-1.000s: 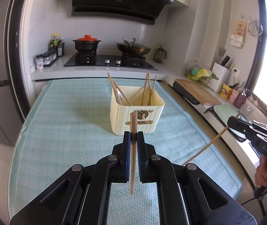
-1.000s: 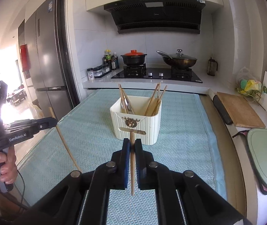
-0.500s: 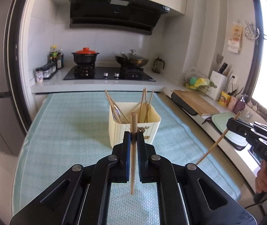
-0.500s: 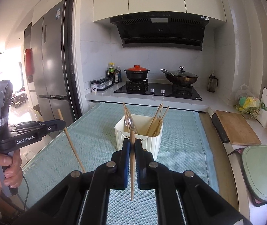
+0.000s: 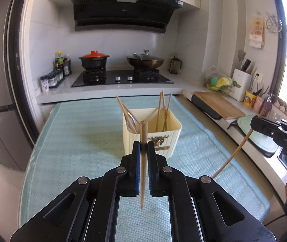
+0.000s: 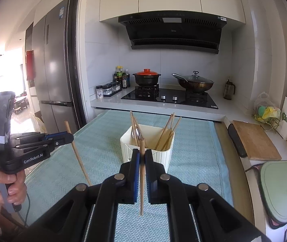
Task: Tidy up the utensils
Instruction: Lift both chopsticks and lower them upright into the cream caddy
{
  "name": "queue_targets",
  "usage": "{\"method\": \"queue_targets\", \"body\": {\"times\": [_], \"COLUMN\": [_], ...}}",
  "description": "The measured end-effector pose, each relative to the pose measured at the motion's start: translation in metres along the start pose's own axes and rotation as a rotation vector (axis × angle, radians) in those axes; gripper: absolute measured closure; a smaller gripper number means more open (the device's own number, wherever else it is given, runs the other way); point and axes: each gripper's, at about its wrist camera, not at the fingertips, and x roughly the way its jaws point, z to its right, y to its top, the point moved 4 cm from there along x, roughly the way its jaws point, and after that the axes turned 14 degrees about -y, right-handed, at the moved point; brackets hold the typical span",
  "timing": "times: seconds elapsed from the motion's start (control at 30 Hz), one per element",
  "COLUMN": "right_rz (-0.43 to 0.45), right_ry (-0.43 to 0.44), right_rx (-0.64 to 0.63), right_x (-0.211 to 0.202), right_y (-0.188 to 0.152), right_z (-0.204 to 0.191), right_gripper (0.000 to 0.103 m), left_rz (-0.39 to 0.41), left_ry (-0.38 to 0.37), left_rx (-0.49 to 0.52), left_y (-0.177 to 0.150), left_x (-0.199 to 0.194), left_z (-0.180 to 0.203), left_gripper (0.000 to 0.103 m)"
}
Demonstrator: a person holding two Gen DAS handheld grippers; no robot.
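Observation:
A cream utensil holder (image 5: 163, 135) stands on the teal mat (image 5: 82, 137), with several chopsticks and a spoon in it; it also shows in the right wrist view (image 6: 159, 151). My left gripper (image 5: 143, 147) is shut on a wooden chopstick (image 5: 143, 171), held upright, short of the holder. My right gripper (image 6: 142, 157) is shut on another chopstick (image 6: 142, 185), also upright, short of the holder. Each gripper shows in the other's view: the right one (image 5: 264, 128) with its chopstick, the left one (image 6: 62, 139) with its chopstick.
A stove (image 5: 121, 78) with a red-lidded pot (image 5: 94, 59) and a wok (image 5: 145, 61) is behind the mat. A cutting board (image 5: 218, 104) and a green lid (image 6: 284, 189) lie on the right counter. A fridge (image 6: 56, 74) stands at left.
Both grippers have risen and tilted up while holding their chopsticks. The holder now sits lower and farther in both views.

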Motion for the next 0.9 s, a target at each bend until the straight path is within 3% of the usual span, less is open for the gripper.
{"method": "queue_targets", "body": {"times": [0.23,0.43,0.73,0.9], "right_rz": [-0.013,-0.013,0.13,0.165], "right_ry": [0.004,0.005,-0.017,-0.021], "right_rx": [-0.001,-0.005,-0.017,-0.017], "right_x": [0.006,0.012,0.025,0.059], "right_y": [0.001,0.012,0.096,0.136], "right_z": [-0.002,0.0,0.002,-0.003], "right_gripper": [0.097,0.097,0.097,0.097], "left_rz": [-0.006,0.028,0.189,0.176], "left_ry": [-0.018,-0.091,-0.097,-0.088], "left_rx": [-0.014,-0.059,-0.049,-0.083], "left_y": [0.003,0.033,0.131,0.16], "left_x": [0.003,-0.005,-0.003,0.043], "left_z": [-0.005,-0.014,-0.024,-0.038], "left_gripper": [0.099,0.099,0.099,0.099]}}
